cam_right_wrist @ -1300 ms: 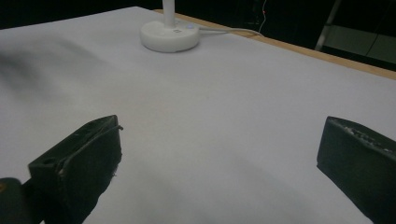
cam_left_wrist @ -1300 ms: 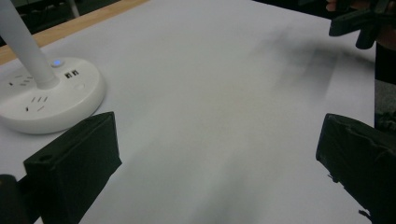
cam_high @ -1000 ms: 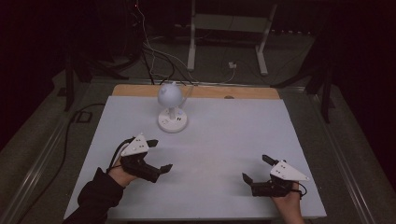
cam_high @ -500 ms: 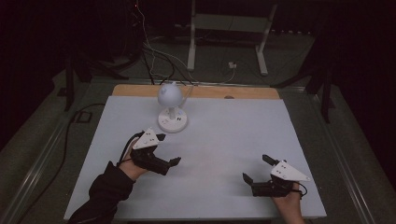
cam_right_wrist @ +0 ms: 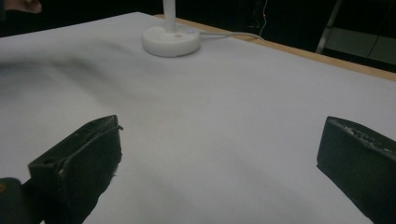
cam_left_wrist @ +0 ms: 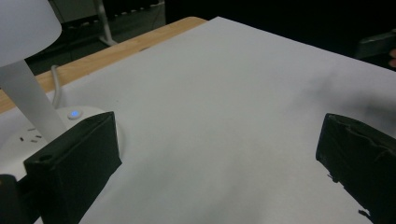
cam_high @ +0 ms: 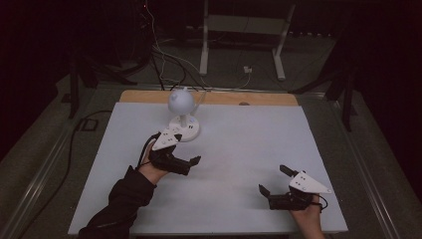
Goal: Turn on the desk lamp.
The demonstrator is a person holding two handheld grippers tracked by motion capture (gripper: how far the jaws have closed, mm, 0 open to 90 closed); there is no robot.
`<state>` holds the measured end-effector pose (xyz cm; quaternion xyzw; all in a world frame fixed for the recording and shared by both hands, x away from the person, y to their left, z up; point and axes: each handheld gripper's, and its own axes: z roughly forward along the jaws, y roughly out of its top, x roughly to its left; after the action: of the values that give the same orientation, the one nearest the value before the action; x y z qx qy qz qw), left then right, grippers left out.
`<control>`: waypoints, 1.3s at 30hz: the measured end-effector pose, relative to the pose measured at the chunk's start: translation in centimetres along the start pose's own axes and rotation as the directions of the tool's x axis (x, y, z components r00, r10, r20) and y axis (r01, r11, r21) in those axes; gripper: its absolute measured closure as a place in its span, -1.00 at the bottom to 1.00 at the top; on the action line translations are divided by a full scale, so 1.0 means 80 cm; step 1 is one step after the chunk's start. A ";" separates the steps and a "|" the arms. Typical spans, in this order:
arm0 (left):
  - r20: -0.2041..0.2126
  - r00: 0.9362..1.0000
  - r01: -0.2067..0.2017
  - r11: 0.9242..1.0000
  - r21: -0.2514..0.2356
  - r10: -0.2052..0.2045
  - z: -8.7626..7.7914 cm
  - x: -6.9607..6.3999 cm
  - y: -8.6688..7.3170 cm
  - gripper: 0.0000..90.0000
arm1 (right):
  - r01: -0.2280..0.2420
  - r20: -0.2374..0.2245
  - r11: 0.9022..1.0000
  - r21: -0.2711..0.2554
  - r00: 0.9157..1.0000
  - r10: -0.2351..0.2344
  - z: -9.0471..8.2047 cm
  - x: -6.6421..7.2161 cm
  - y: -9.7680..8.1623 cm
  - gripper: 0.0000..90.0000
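This looks like a lab or test room, dark around one lit work table with a white cover. Behind the table, far from both tongs, loose cables lie on the floor beside a white metal stand. A small white lamp stands just beyond the left tongs.

No readable text; small dark marks on lamp base too blurred.

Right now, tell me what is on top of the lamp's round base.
On the lamp base stand the white stem and a small button lit blue, with a few dark marks near it. The left gripper's finger covers the base's near edge.
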<state>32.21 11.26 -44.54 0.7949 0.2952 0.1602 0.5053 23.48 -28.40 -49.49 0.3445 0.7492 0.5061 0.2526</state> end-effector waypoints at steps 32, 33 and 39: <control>-0.365 0.914 0.171 0.984 -0.053 -0.178 0.079 0.016 -0.006 -1.00 | -0.011 -0.021 1.000 0.000 1.000 0.011 -0.001 -0.001 -0.001 -1.00; -0.366 0.912 0.179 0.983 -0.049 -0.184 0.081 0.018 -0.007 -1.00 | -0.011 -0.021 1.000 0.000 1.000 0.011 -0.001 -0.001 -0.001 -1.00; -0.368 0.904 0.214 0.975 -0.051 -0.218 0.088 0.031 -0.011 -1.00 | -0.011 -0.021 1.000 -0.001 1.000 0.011 -0.001 -0.002 -0.001 -1.00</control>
<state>37.72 8.10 -48.48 0.7102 0.4707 0.2519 0.4589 23.51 -28.60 -49.54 0.3432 0.7497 0.5115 0.2420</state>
